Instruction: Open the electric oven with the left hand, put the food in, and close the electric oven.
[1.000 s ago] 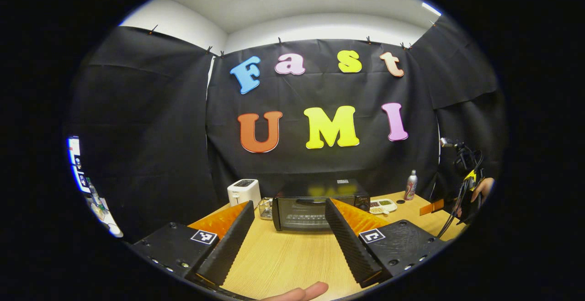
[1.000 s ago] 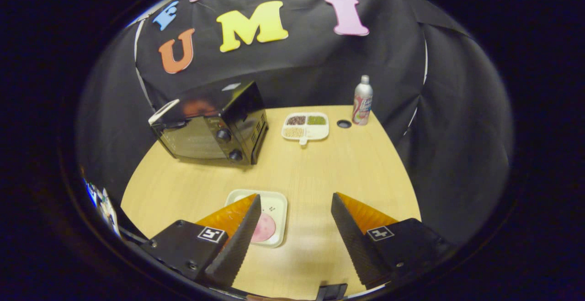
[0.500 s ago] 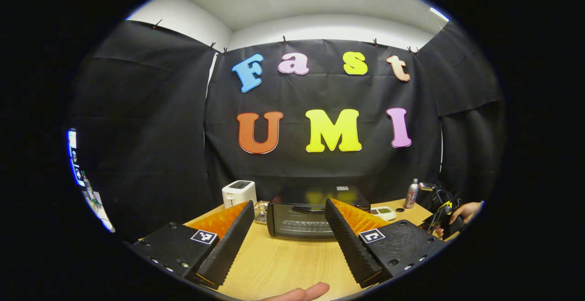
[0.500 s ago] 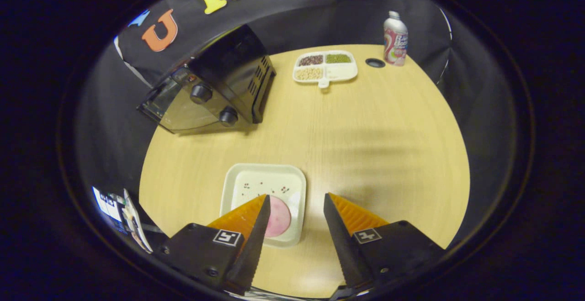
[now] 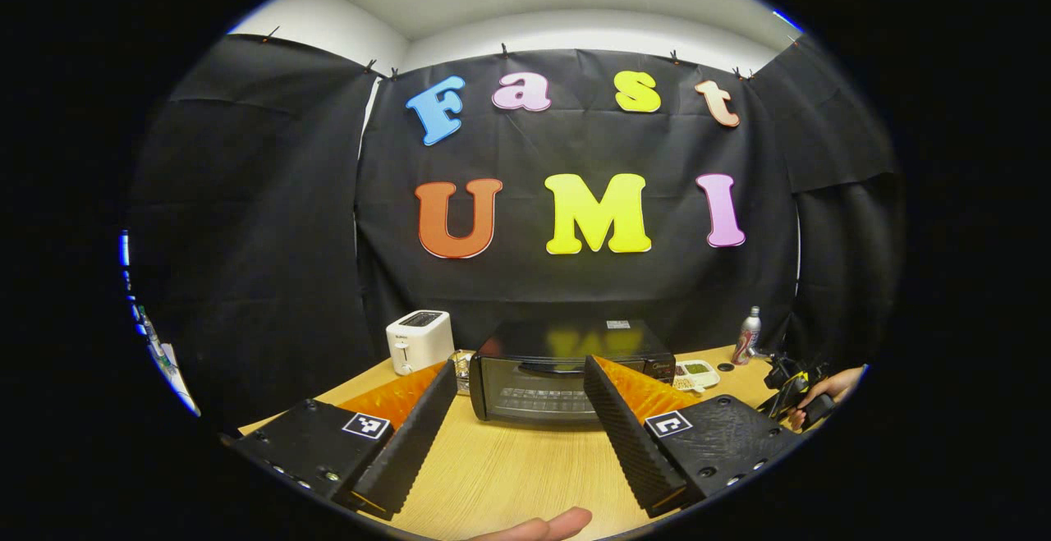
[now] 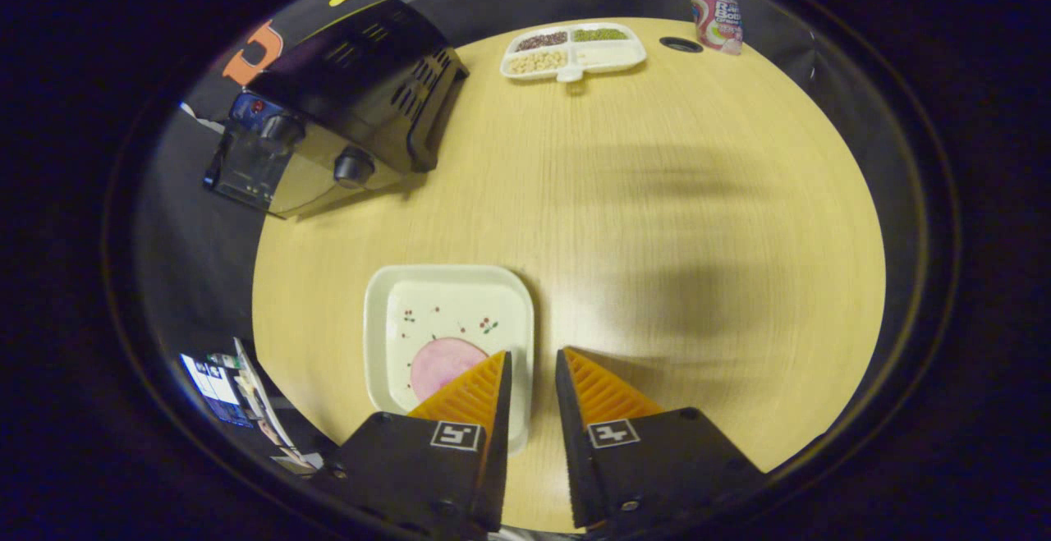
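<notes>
The writing on the bottle [image 6: 713,11] at 1 o'clock in the right gripper view is too blurred to read, and it stands at the far rim of the pale wooden counter [image 6: 657,196], beside a divided tray [image 6: 572,43] of beans. The electric oven [image 5: 566,367] sits closed at 12 o'clock in the left gripper view, a white toaster [image 5: 419,341] at 10 o'clock, bare counter before it – the left gripper [image 5: 520,418] has its fingers wide apart, holding nothing. The right gripper [image 6: 531,393], fingers nearly closed with a slim gap, hangs over the near right rim of the white plate [image 6: 447,311] – the pink food [image 6: 443,364] lies on it at 7 o'clock.
</notes>
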### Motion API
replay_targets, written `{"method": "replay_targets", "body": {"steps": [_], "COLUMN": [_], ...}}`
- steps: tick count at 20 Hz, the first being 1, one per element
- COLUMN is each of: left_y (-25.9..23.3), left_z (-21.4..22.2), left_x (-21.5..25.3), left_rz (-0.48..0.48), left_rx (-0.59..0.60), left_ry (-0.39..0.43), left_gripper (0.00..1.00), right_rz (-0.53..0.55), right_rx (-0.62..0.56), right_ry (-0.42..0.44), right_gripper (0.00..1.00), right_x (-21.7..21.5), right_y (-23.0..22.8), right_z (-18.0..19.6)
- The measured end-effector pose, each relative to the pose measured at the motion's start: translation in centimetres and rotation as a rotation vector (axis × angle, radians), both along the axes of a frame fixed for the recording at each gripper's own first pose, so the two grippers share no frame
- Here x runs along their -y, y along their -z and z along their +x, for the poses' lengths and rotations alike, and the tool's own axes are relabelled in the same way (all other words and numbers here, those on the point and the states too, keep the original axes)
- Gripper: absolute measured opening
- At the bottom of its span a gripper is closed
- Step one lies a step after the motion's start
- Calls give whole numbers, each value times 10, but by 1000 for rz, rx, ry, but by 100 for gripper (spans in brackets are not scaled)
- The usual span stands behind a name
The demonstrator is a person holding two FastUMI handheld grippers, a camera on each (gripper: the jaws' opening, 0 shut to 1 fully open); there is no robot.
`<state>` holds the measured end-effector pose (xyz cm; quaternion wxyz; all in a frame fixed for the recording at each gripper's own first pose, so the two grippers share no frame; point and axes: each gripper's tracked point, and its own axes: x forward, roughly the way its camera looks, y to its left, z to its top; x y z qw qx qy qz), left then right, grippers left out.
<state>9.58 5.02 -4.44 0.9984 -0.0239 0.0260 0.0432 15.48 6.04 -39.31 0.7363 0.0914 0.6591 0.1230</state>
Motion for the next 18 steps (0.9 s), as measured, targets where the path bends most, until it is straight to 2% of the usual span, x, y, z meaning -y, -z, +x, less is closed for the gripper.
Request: {"method": "replay_targets", "body": {"steps": [1, 2, 4, 5, 9, 14, 18], "left_y": [4, 8, 13, 13, 21, 31, 38], "left_z": [2, 6, 9, 9, 16, 21, 27], "left_x": [0, 1, -1, -2, -7, -5, 1], "left_rz": [-5, -10, -12, -13, -11, -32, -53], "left_rx": [-12, -24, -34, -37, -55, -87, -102], "left_ry": [1, 3, -1, -7, -22, -1, 31], "left_gripper": [97, 97, 97, 97, 97, 97, 97], "right_rz": [8, 37, 69, 108, 247, 302, 322], "right_rx": [-38, -58, -101, -116, -151, -121, -109], "right_ry": [-1, 0, 3, 7, 61, 107, 111], "right_gripper": [22, 6, 0, 4, 1, 4, 1], "right_x": [0, -3, 0, -1, 2, 4, 5], "right_y": [0, 4, 6, 5, 1, 2, 2], "right_z": [-4, -4, -3, -2, -4, -1, -2]}}
